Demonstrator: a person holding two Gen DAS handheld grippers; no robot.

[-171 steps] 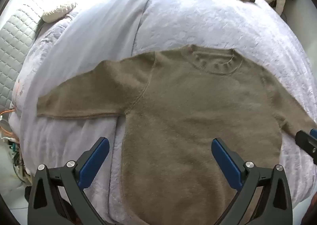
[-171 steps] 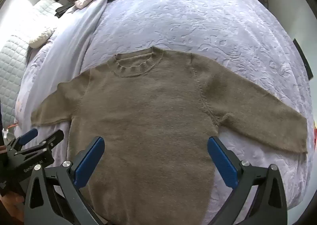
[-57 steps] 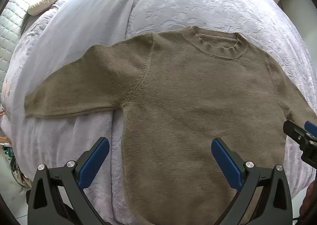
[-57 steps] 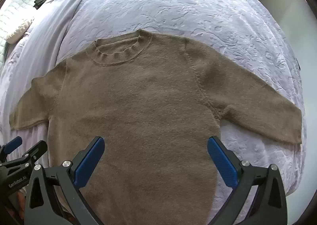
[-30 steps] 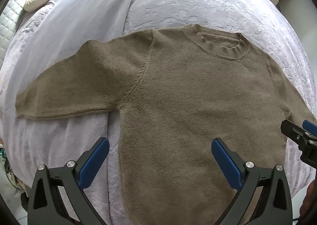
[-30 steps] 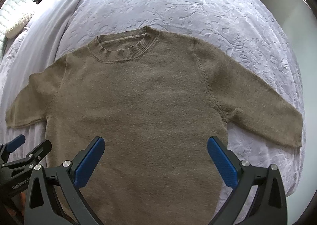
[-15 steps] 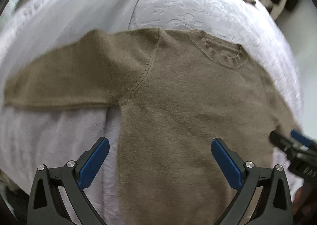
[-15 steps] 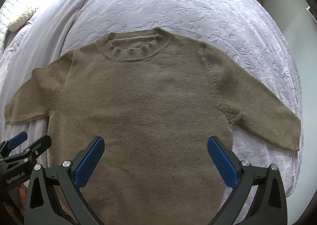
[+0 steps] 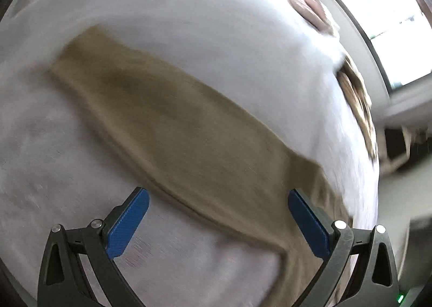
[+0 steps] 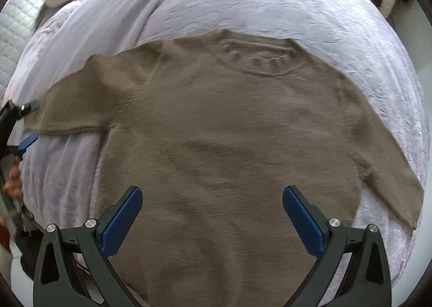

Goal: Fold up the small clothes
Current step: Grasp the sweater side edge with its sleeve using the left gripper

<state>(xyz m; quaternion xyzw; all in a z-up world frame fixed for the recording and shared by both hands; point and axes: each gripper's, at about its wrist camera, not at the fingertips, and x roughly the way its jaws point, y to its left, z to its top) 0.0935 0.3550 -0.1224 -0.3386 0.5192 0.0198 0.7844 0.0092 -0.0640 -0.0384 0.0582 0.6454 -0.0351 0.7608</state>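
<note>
While your left claw (image 9: 218, 219) stands wide with nothing between its blue pads, it hangs over the sweater's left sleeve (image 9: 172, 123), and that view is badly smeared, so you cannot read the knit or the sleeve edge with any confidence. Your right claw (image 10: 212, 219) is just as wide and just as empty, poised above the lower body of the olive-brown sweater (image 10: 224, 139), which lies flat and face up on the lavender bedspread (image 10: 337, 23) with its ribbed collar (image 10: 256, 58) toward the far side and both sleeves spread outward. In the right wrist view the left claw (image 10: 24, 123) shows at the frame's edge right at the cuff end of that left sleeve, though whether it touches the cloth cannot be told. The main risk, as I judge it, is closing on the sleeve while moving this quickly: you could nip only a loose bit of the soft knit, or catch the bedspread along with it, and then the sleeve would drag or bunch instead of folding cleanly across the body. A pull from one side alone could also slide the whole sweater over the smooth bedspread and skew it. The right sleeve (image 10: 388, 172) reaches close to the bed's edge, so a shift that way might let it droop off. The pale sheet (image 10: 113, 18) lying beside the sweater could get caught too. Slow down before you pinch.
</note>
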